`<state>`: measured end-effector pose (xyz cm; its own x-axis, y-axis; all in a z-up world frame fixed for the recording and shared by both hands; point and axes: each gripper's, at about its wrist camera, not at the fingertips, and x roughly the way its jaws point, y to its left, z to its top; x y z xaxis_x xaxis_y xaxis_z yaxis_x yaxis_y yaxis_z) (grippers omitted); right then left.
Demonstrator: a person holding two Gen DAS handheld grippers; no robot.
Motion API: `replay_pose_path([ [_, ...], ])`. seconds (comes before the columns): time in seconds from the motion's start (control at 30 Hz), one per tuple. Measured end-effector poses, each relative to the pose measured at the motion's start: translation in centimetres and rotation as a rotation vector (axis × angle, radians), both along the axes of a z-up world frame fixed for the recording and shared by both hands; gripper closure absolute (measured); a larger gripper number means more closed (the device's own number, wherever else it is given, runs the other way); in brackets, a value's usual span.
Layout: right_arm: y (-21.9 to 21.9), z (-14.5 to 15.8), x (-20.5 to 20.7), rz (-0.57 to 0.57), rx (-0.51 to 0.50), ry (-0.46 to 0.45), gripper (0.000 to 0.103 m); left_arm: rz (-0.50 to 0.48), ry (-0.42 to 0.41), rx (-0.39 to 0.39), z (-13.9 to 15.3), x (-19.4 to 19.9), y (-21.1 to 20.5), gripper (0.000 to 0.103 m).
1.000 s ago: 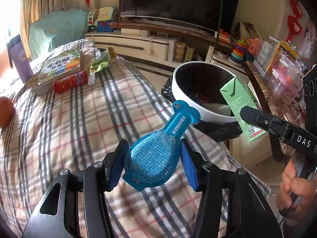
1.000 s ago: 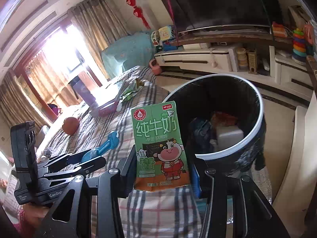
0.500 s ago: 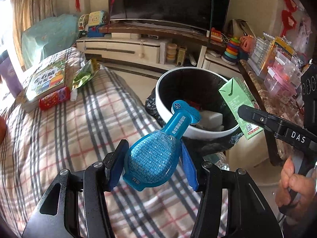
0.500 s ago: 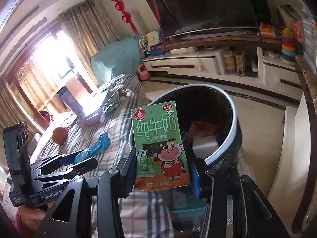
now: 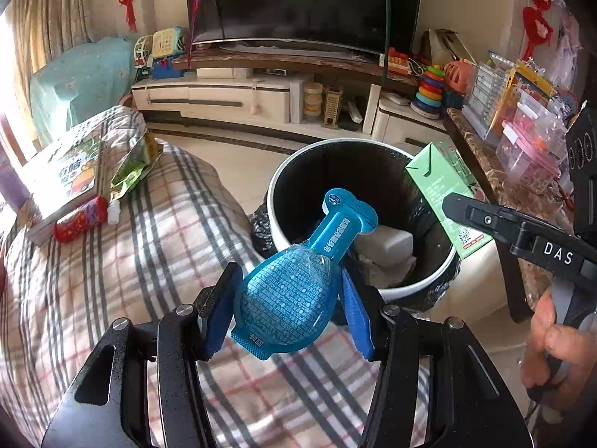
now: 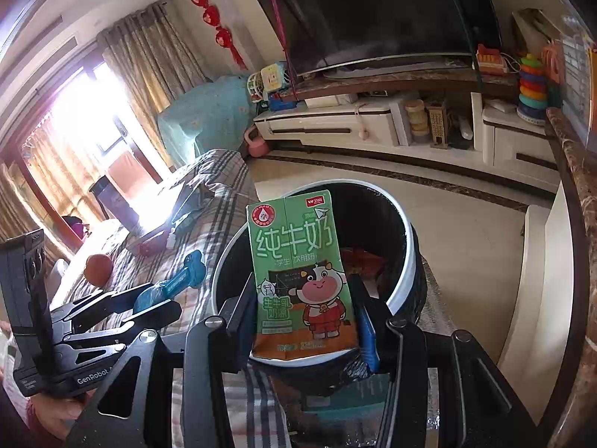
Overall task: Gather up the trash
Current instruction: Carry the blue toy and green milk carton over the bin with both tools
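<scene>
My left gripper (image 5: pixel 289 298) is shut on a blue plastic pouch (image 5: pixel 294 287) whose neck points over the near rim of the white-rimmed trash bin (image 5: pixel 291 171). My right gripper (image 6: pixel 304 317) is shut on a green milk carton (image 6: pixel 300 280), held upright over the bin's near rim (image 6: pixel 408 261). The carton also shows in the left wrist view (image 5: pixel 444 194) at the bin's right side. The left gripper and blue pouch (image 6: pixel 169 283) show left of the bin in the right wrist view. The bin has a black liner and holds trash, including a white block (image 5: pixel 384 239).
A plaid-covered surface (image 5: pixel 112 261) lies left of the bin, with a book (image 5: pixel 63 179), a red packet (image 5: pixel 80 218), a green wrapper (image 5: pixel 130 164) and an orange ball (image 6: pixel 97 268). A marble-topped counter (image 5: pixel 496 186) with plastic boxes stands right. A TV stand (image 5: pixel 261 93) is behind.
Both grippers have moved closer to the bin with their loads; the pouch's neck and the carton now sit over the bin's rim. Grips are unchanged.
</scene>
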<state>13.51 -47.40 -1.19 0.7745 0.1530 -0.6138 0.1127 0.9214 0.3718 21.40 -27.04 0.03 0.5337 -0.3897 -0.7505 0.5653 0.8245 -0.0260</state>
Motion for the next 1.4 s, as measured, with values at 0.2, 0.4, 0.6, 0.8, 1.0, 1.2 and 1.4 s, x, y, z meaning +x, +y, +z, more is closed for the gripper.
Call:
replay_pose_path([
  [0.2, -0.6, -0.1, 0.8, 0.000, -0.003, 0.011, 0.057, -0.008, -0.001, 0.007, 0.1, 0.7, -1.3, 0.051],
  [0.4, -0.9, -0.2, 1.5, 0.005, -0.003, 0.018, 0.057, -0.016, -0.011, 0.021, 0.1, 1.1, -2.3, 0.051],
  [0.6, -1.2, -0.2, 2.2, 0.011, 0.002, 0.027, 0.057, -0.014, -0.009, 0.025, 0.0, 1.8, -3.0, 0.051],
  [0.8, -1.5, -0.3, 3.0, 0.016, -0.007, 0.037, 0.057, -0.013, -0.006, 0.036, -0.3, 2.2, -3.6, 0.050],
  [1.0, -1.6, -0.7, 3.9, 0.019, -0.017, 0.068, 0.057, -0.010, 0.007, 0.041, -0.8, 2.8, -3.9, 0.050],
  [1.2, -1.7, -1.2, 4.6, 0.018, -0.019, 0.086, 0.057, -0.011, 0.015, 0.056, -1.1, 3.4, -4.3, 0.050],
  [1.4, -1.7, -1.3, 5.0, 0.023, -0.037, 0.102, 0.057, -0.001, 0.025, 0.058, -1.4, 3.9, -4.5, 0.050],
])
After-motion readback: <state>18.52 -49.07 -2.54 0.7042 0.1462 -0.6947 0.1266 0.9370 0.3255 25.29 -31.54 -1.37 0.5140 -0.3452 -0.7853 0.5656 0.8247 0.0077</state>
